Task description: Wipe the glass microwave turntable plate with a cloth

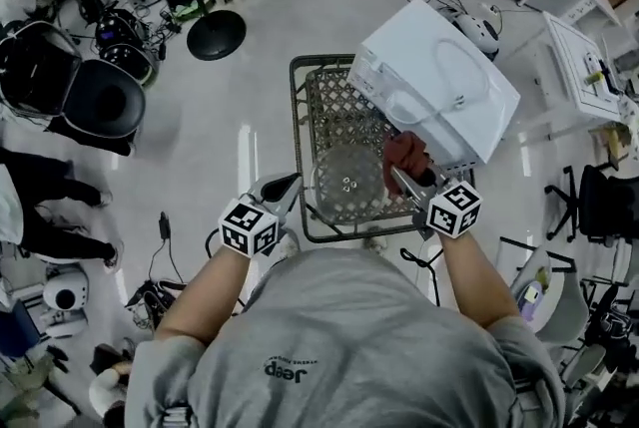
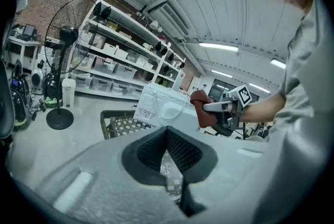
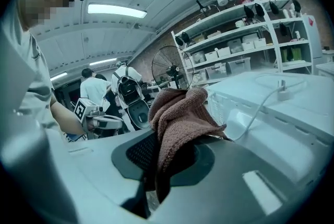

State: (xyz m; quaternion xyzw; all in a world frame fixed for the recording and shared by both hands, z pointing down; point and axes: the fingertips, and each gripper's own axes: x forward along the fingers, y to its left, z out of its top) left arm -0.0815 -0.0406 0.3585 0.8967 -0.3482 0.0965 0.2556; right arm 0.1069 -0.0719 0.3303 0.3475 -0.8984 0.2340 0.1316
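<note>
Two grippers (image 1: 292,189) (image 1: 401,177), one cloth (image 1: 406,153), one plate (image 1: 347,181)

Pale floor (image 1: 200,107), storage shelving (image 2: 120,50), pedestal fan (image 2: 67,35).

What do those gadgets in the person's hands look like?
Each hand holds a pale grey handheld tool: the left gripper and right gripper. Both end in two dark, textured fingers and carry a white cube of black square markers. The person wears a grey short-sleeved T-shirt.
</note>
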